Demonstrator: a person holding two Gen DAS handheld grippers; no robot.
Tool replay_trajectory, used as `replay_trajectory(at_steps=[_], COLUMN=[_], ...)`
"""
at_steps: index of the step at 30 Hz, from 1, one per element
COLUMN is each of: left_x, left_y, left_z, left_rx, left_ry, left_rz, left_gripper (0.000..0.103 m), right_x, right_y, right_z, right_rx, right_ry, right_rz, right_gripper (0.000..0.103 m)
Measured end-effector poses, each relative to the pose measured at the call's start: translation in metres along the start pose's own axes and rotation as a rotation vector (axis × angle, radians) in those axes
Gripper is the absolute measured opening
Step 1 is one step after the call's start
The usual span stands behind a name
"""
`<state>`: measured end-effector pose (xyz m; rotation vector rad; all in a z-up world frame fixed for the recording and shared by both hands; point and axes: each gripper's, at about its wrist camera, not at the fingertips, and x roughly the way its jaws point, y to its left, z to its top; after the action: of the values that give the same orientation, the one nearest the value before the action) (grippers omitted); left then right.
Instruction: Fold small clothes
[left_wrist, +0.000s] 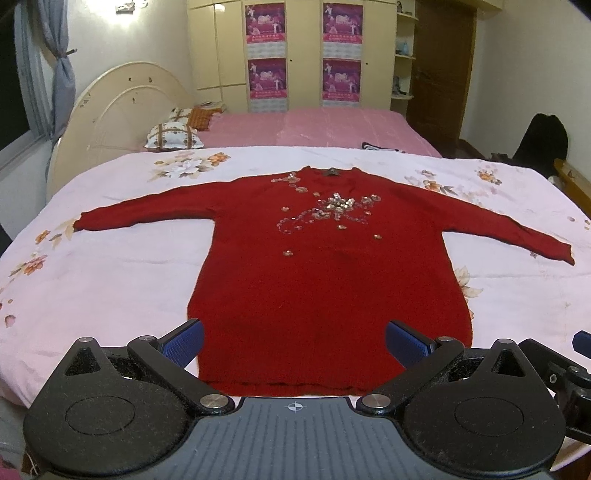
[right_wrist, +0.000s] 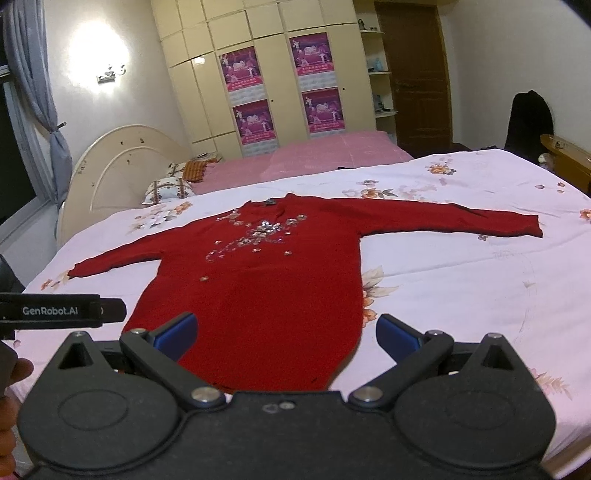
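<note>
A red long-sleeved sweater (left_wrist: 325, 273) with sequin flowers on the chest lies flat, front up, on a white floral bedsheet (left_wrist: 110, 273), both sleeves spread sideways and the hem nearest me. My left gripper (left_wrist: 294, 341) hovers open above the hem, blue pads wide apart, holding nothing. In the right wrist view the same sweater (right_wrist: 258, 295) stretches away, and my right gripper (right_wrist: 286, 332) stands open over the hem's right part. The left gripper's body (right_wrist: 62, 310) shows at the left edge there, with a hand (right_wrist: 11, 391) below it.
A pink-covered bed (left_wrist: 314, 129) with patterned pillows (left_wrist: 173, 136) and a cream headboard (left_wrist: 122, 107) lies behind. A wardrobe with posters (left_wrist: 303, 55) stands against the far wall. A dark chair (left_wrist: 543, 140) and a wooden bed edge (left_wrist: 572, 181) are at right.
</note>
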<state>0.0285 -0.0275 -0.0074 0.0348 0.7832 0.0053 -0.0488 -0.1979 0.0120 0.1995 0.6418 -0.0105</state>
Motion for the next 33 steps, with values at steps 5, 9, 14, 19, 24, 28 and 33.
replay_trajectory(at_steps=[5,9,14,19,24,28,33], left_x=[0.02,0.041,0.073,0.113,0.156,0.187,0.22], left_y=[-0.003,-0.005,-0.006,-0.007,-0.011,-0.018,-0.037], left_z=[0.011,0.021,0.04,0.064,0.089,0.105,0.119], left_rx=[0.012,0.027,0.037,0.068,0.102,0.123,0.15], left_ry=[0.016,0.028,0.03,0.03,0.047,0.06,0.074], left_rz=[-0.009,-0.014,-0.03,-0.043,-0.078,-0.102,-0.115], left_gripper=[0.103,0.103,0.103,0.103,0.103,0.103,0.103], right_x=[0.014,0.028,0.054,0.085,0.121,0.14,0.156], right_y=[-0.002,-0.005,-0.01,-0.02,-0.029,-0.034,-0.057], right_z=[0.005,0.011,0.022,0.035,0.048,0.058,0.069], right_rx=[-0.001,0.005,0.017,0.045,0.093,0.111,0.166], right_ry=[0.003,-0.006,-0.005,-0.018,0.0,0.004,0.005], right_rz=[-0.022,-0.042,-0.056,-0.097,-0.138,-0.181,-0.242], right_gripper=[0.102,0.102,0.102,0.095,0.079,0.075,0.074])
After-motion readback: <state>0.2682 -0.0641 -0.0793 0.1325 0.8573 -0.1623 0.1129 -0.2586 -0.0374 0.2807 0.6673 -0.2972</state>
